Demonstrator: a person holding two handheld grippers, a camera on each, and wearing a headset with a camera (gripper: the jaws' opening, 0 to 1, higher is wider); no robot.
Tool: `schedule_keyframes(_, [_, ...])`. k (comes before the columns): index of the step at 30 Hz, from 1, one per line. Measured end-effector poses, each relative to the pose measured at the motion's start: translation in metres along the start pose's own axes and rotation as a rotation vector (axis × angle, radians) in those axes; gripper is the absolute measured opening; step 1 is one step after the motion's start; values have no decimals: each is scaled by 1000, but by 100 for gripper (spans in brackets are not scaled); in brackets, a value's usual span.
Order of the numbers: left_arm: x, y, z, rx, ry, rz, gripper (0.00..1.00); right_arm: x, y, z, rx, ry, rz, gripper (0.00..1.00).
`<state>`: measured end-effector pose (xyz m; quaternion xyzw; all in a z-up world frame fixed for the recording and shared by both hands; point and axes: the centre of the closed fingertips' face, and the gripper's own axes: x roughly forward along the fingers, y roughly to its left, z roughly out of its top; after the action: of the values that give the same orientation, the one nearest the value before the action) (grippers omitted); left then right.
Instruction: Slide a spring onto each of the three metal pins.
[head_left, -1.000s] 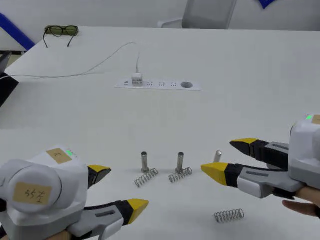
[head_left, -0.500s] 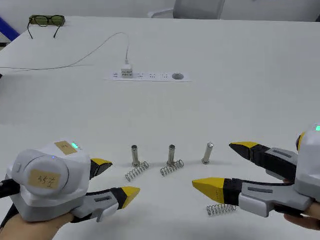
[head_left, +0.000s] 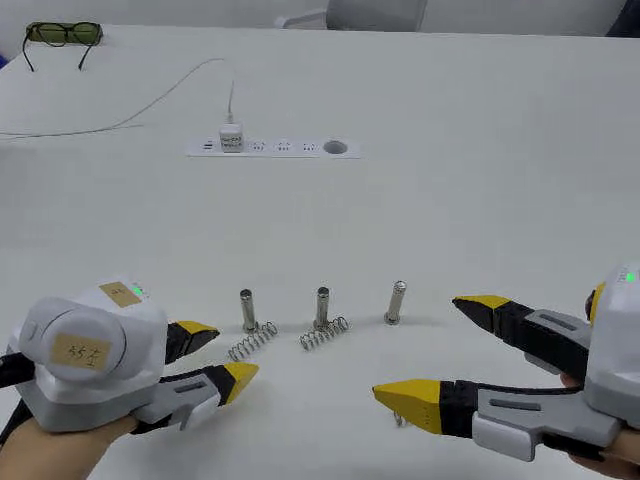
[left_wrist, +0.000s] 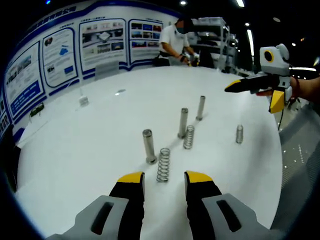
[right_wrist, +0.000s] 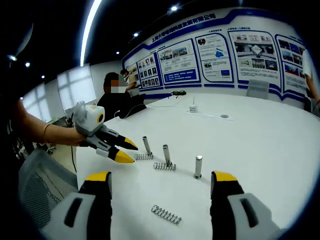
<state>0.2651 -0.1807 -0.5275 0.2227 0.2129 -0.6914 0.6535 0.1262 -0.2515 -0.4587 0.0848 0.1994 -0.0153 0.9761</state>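
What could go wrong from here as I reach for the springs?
1. The left spring and middle spring lie right beside the upright left pin and middle pin. The open left gripper, closing there, could tip a pin if the pins are not fixed.
2. The third spring lies loose on the table. In the head view the lower jaw of the open right gripper mostly covers it, so it may get nudged and roll.
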Motion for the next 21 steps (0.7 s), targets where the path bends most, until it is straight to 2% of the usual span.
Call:
schedule_keyframes(7, [4,2,-5,-9,8,-9,29,0,0,-5,2,8,-14,82])
schedule_keyframes(10, [5,2,-8,4,27,-17,26,1,-1,-7,-1,16,-20,82])
schedule_keyframes(13, [7,2,-7,1,19,-29,21,1,-3,-6,-2,14,-28,82])
schedule_keyframes(17, [9,0,-8,50,28,-43,20,1,-5,-7,5,23,-39,81])
schedule_keyframes(21, [10,-1,-6,74,30,-49,19,0,-7,-7,17,23,-49,81])
